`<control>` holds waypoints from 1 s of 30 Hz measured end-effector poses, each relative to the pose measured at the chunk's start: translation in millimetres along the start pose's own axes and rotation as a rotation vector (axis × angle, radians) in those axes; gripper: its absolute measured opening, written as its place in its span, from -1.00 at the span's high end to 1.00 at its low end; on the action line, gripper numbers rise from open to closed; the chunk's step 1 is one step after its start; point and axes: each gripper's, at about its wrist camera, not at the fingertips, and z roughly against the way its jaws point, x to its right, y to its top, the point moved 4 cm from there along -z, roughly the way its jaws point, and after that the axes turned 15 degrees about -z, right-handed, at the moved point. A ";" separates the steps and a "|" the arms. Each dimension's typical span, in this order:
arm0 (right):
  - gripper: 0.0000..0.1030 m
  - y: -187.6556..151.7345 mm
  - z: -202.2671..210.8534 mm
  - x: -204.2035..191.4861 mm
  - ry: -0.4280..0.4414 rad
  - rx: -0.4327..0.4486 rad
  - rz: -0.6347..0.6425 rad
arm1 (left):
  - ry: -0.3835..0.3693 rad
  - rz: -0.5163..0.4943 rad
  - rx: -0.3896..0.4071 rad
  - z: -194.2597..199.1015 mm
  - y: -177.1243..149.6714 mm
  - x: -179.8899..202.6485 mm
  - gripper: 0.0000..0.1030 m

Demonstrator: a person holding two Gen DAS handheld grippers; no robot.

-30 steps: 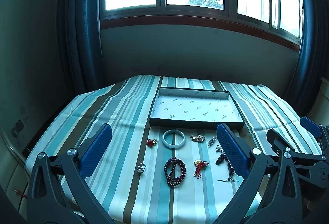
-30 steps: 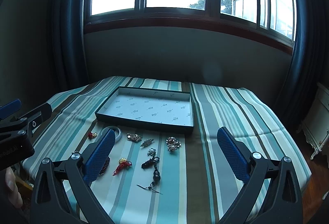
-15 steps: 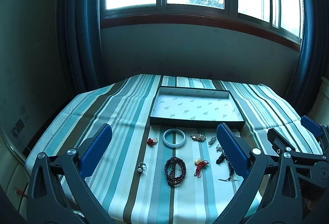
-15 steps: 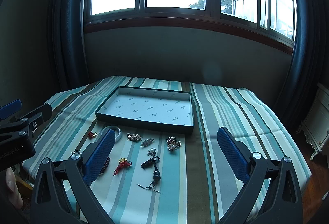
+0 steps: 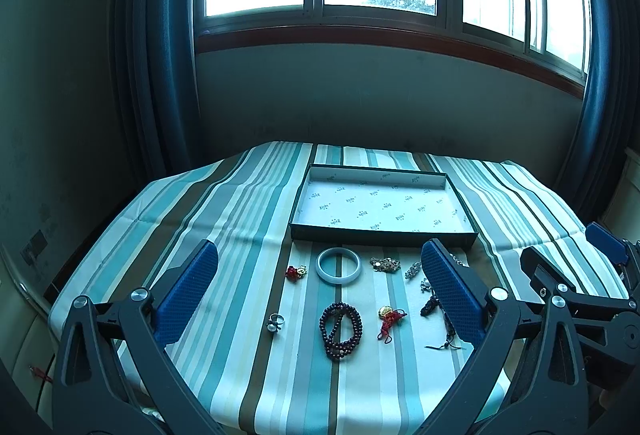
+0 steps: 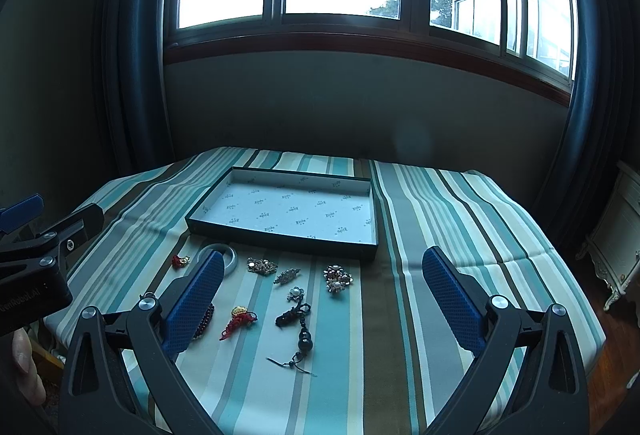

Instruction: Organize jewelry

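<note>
An empty shallow box tray (image 5: pixel 384 233) (image 6: pixel 280 239) lies on the striped tablecloth. In front of it lie several pieces of jewelry: a pale bangle (image 5: pixel 338 265), a dark bead bracelet (image 5: pixel 340 325), a ring (image 5: pixel 275 322), a red charm (image 5: pixel 296 271), a red-and-gold knot (image 5: pixel 389 318) (image 6: pixel 239 319), brooches (image 6: pixel 262 266) (image 6: pixel 337 278) and a black tasselled pendant (image 6: pixel 299 331). My left gripper (image 5: pixel 320 295) is open and empty, held above the table's near edge. My right gripper (image 6: pixel 324 301) is open and empty, to the right of the left one.
The striped table (image 6: pixel 460 227) stands under a window with dark curtains (image 5: pixel 152 55) on both sides. A white cabinet (image 6: pixel 616 247) stands at the right. The right gripper's body shows in the left wrist view (image 5: pixel 580 295).
</note>
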 end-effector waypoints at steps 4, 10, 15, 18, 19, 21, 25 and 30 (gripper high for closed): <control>-0.92 0.0 0.2 0.0 0.001 0.000 0.000 | -0.001 -0.001 -0.001 -0.2 -0.9 0.6 -0.96; -0.92 0.0 0.5 -0.2 0.000 0.000 0.001 | 0.000 -0.002 -0.003 -1.1 -3.0 1.3 -0.96; -0.92 0.0 0.9 -0.1 0.001 0.000 0.001 | 0.000 -0.004 -0.006 -2.7 -6.6 3.9 -0.96; -0.92 -0.1 0.9 -0.1 0.001 0.000 0.001 | -0.001 -0.006 -0.007 -2.7 -7.2 4.2 -0.96; -0.92 -0.3 0.9 -0.2 0.000 0.000 0.000 | -0.001 -0.006 -0.009 -2.7 -7.9 4.5 -0.96; -0.92 -0.4 1.0 -0.3 0.000 0.001 0.001 | -0.003 -0.007 -0.012 -2.6 -8.9 5.0 -0.96; -0.92 -1.7 0.1 -0.9 0.003 -0.002 0.004 | -0.007 -0.010 -0.019 -2.2 -9.5 5.5 -0.96; -0.92 -4.0 -5.1 -0.7 0.003 -0.012 0.005 | -0.009 -0.013 -0.033 -6.5 -8.8 4.6 -0.96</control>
